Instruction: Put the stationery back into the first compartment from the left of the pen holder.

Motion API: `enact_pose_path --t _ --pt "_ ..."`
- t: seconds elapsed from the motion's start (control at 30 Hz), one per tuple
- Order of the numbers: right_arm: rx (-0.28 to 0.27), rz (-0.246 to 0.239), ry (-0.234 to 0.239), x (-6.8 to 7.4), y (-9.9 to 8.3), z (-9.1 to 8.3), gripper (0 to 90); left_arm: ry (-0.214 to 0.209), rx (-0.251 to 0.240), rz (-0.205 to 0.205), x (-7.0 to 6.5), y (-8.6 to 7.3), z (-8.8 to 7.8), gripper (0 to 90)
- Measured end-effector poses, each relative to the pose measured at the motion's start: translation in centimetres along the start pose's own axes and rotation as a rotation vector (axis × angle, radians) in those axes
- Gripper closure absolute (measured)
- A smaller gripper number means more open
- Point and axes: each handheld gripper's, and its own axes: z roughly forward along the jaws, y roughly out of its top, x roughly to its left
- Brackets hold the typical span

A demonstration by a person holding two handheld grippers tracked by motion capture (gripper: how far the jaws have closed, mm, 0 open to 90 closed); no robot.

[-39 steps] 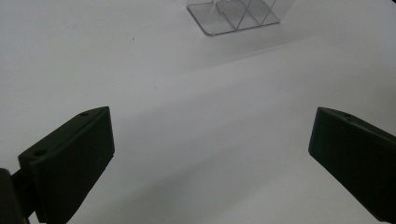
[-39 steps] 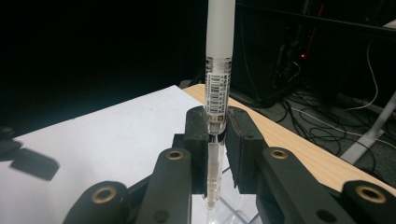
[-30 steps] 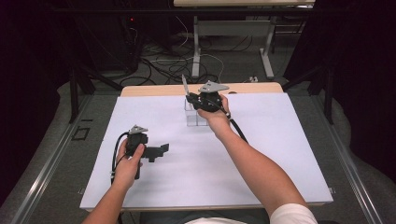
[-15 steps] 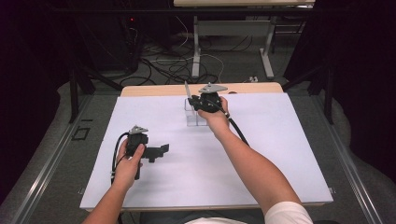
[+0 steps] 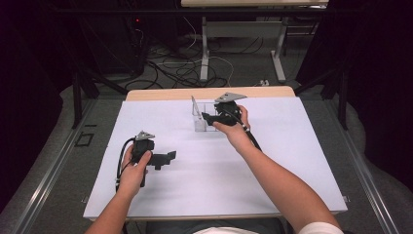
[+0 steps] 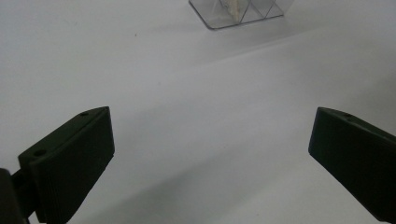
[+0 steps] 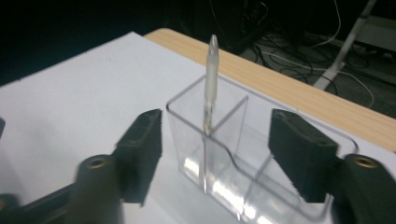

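Stick [image 7: 212,79] standing upright in clear holder [image 7: 243,154] at 12 o'clock from right gripper [image 7: 215,158]; jaws just opening, apart, gripping nothing; left gripper [image 6: 210,158] idling wide open, well apart, holder at its 12 o'clock.

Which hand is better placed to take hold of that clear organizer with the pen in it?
Right. The right tool is at the clear organizer, jaws just opened and standing either side of it, the pen upright inside. The left tool sits apart on the white sheet, nearer the person.
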Motion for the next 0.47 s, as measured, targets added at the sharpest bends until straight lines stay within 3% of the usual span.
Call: enact_pose_path --t 0.13,0.33,0.47 --pt "0.074 -0.033 -0.019 -0.1 -1.1 -1.7 23.5 0.005 -0.002 -0.003 0.1 0.0 0.0 0.2" --pt "0.091 -0.014 -0.009 0.2 -3.5 -4.4 13.2 0.007 0.003 -0.011 0.3 -0.1 0.0 0.2" --pt "0.108 -0.001 0.018 0.3 -5.2 -6.0 0.0 0.009 0.007 -0.014 0.4 -0.1 0.1 0.2"
